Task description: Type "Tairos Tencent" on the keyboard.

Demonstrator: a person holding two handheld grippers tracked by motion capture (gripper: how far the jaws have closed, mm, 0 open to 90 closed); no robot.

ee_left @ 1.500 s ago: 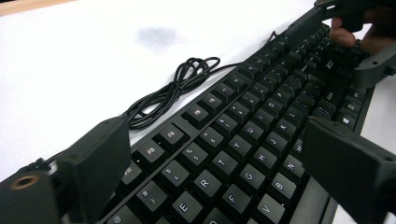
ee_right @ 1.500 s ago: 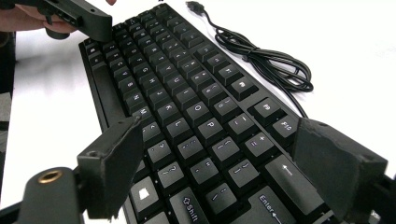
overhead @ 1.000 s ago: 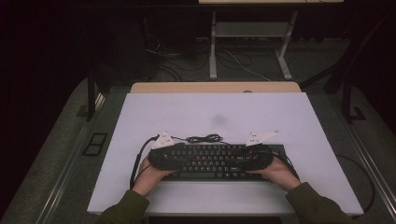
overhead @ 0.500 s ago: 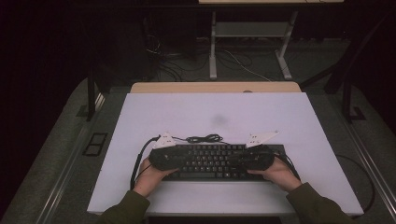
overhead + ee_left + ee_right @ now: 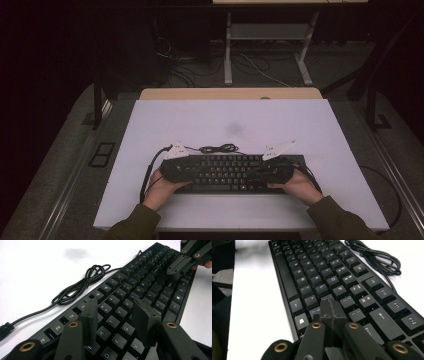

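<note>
A black keyboard (image 5: 227,171) lies on the white tabletop (image 5: 230,125) near the person's edge, with its bundled black cable (image 5: 218,148) coiled just behind it on the table. The person holds a gripper over each end of it. The left gripper (image 5: 117,315) hovers above the letter keys on the left half; its jaws stand apart with nothing between them, having just opened a little after closing. The right gripper (image 5: 333,311) sits over the keys near the right end, by the Enter key (image 5: 372,331); its jaws have just closed and are pressed flat together, pinching nothing. From above, the left hand (image 5: 162,187) and right hand (image 5: 300,186) rest at the keyboard's front corners.
</note>
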